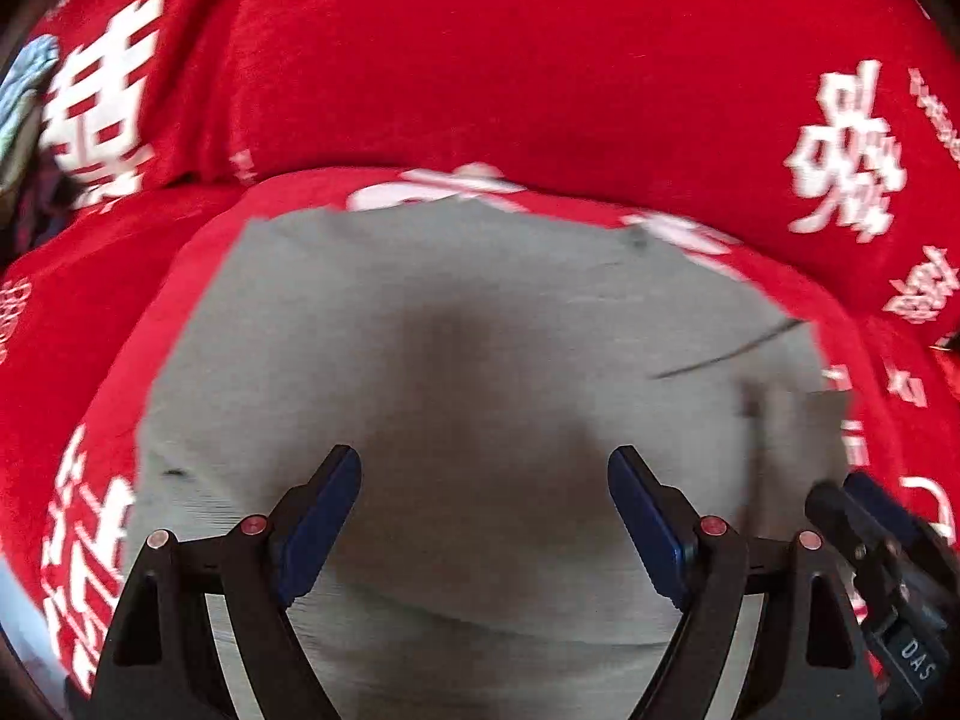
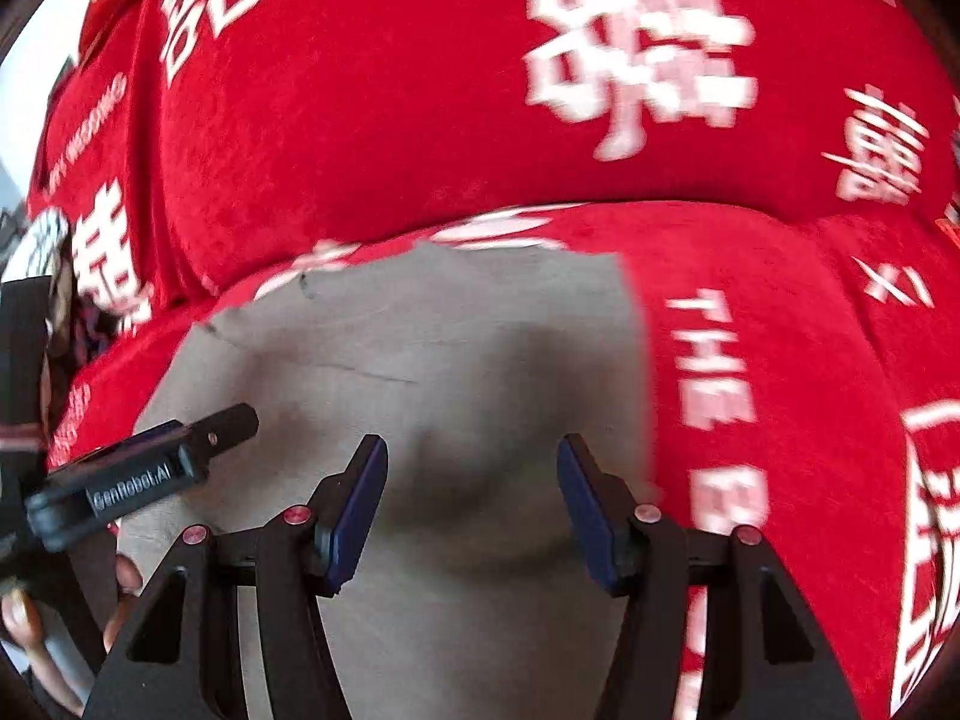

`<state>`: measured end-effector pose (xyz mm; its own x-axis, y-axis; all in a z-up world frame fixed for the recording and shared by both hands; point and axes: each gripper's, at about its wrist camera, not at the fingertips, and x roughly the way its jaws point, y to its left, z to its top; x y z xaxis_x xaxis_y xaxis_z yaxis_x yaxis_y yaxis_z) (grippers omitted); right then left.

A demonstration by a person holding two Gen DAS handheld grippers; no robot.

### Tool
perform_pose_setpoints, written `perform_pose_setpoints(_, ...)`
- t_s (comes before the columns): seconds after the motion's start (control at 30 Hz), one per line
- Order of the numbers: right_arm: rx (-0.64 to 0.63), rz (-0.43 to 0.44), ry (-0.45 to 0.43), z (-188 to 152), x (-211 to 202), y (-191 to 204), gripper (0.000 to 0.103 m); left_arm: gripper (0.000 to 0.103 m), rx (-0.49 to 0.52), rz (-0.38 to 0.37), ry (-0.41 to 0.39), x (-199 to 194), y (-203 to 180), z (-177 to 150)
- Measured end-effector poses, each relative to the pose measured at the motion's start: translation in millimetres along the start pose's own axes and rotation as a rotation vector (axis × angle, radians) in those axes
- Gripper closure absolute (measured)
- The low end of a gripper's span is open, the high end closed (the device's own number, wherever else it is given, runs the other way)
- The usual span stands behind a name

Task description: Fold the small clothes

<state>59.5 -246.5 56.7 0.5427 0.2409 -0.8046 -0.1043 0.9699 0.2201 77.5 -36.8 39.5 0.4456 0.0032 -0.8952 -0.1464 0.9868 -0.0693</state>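
Grey garment (image 1: 468,372): in the left wrist view it is spread flat on the red cloth (image 1: 480,60), directly below and ahead of the left gripper (image 1: 485,516).
Left surroundings: red cloth printed with white characters is seen on all sides of the garment; a rounded, cushion-like bulge of the same cloth rises behind its far edge. A pale blue-grey item (image 1: 27,90) is seen at the far left edge, too blurred to identify.
Left obstruction: the right gripper (image 1: 864,516) enters at the lower right, over the garment's right edge.
Left materials: the garment is a thin, smooth grey knit, roughly rectangular, with faint creases and a dark thread-like line near its right side. The cloth is plush.
Left gripper state: the jaws are spread wide, with nothing between the blue pads (image 1: 321,528); a shadow is cast on the fabric between them.
Right view position: the grey garment (image 2: 420,360) is seen below the right gripper (image 2: 474,504), its right edge just beside the right finger.
Right surroundings: red cloth (image 2: 360,120) with white lettering lies around the garment.
Right obstruction: the left gripper (image 2: 228,426), black, is seen at lower left over the garment.
Right gripper state: the jaws are spread apart, nothing held.
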Motion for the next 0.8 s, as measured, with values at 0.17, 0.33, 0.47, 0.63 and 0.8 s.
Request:
perform_pose_setpoints(0.17,-0.121,-0.172,0.095,-1,38,30,0.043,0.018,0.035,0.043,0.006,12,20,-18)
perform_pose_setpoints(0.33,-0.064,-0.306,0.023,-34,-10,-4,0.042,0.018,0.103,0.051,-0.038,6,14,-30)
perform_pose_setpoints(0.47,0.000,-0.345,0.004,-50,-45,-34,0.041,0.018,0.108,0.061,-0.048,3,11,-32)
perform_pose_setpoints(0.63,0.052,-0.264,-0.030,-41,-53,-33,0.041,0.018,0.091,0.024,-0.051,-8,18,-35)
perform_pose_setpoints(0.8,-0.035,-0.130,-0.013,-36,-32,3,0.041,0.017,0.060,0.028,-0.035,0,47,-38)
